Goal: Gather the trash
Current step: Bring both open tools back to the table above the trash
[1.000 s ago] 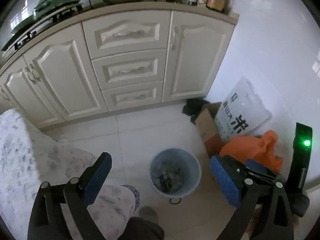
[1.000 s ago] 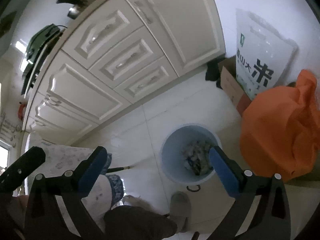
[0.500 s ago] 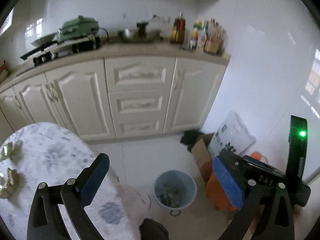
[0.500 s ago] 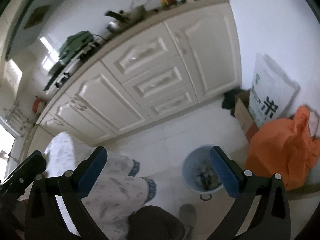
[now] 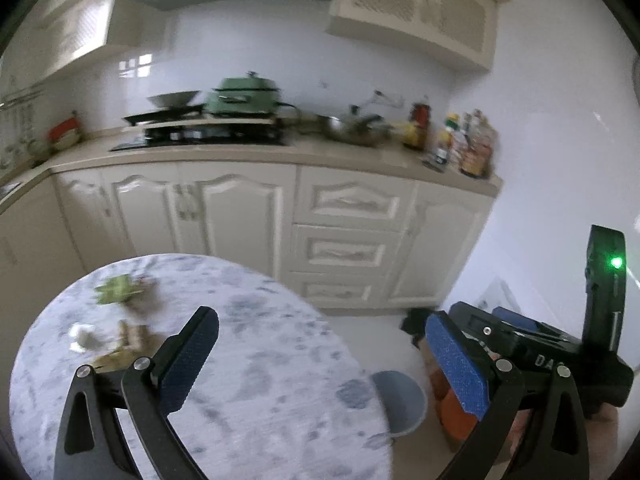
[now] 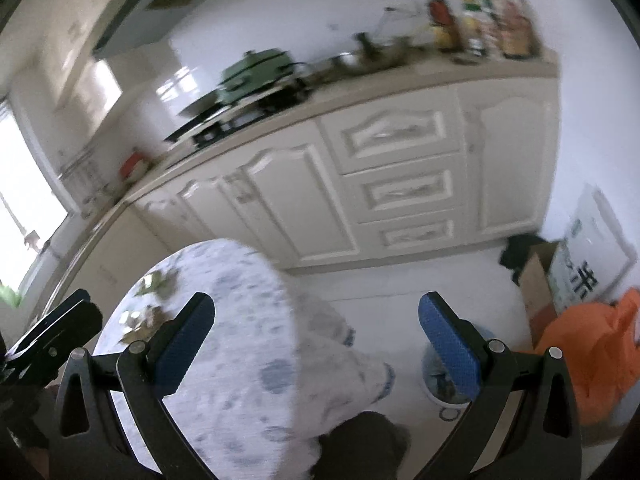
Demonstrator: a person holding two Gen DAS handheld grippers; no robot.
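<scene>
Item 1, left gripper (image 5: 320, 354): jaws spread wide, nothing between the blue pads; hovered above the near edge of the round surface (image 5: 260, 420).

Item 2, right gripper (image 6: 316, 336): jaws likewise wide apart and empty, held over the edge of the same surface, its right pad in line with the bin below.

Item 3, trash on the surface: a green crumpled scrap (image 5: 116, 289) toward the far left; a white wad (image 5: 82, 336) nearer; brownish wrappers (image 5: 130, 340) just beside the wad, partly behind the left gripper's frame. All were blurred (exact kind could not be told).

Item 4, bin (image 5: 402, 400): pale blue, on the floor just past the surface's right edge, litter visible inside it in the right wrist view.

Item 5, surroundings: orange bag (image 6: 592, 356), cardboard box (image 6: 540, 284) and a printed white sack (image 6: 596, 252) against the wall; cream cabinets (image 5: 344, 236) behind.

Step judged in hand: approach to the next scrap, nothing gripped. The next move would call for lowering one gripper onto the brownish wrappers, jaws astride them, then closing and carrying to the bin.
</scene>
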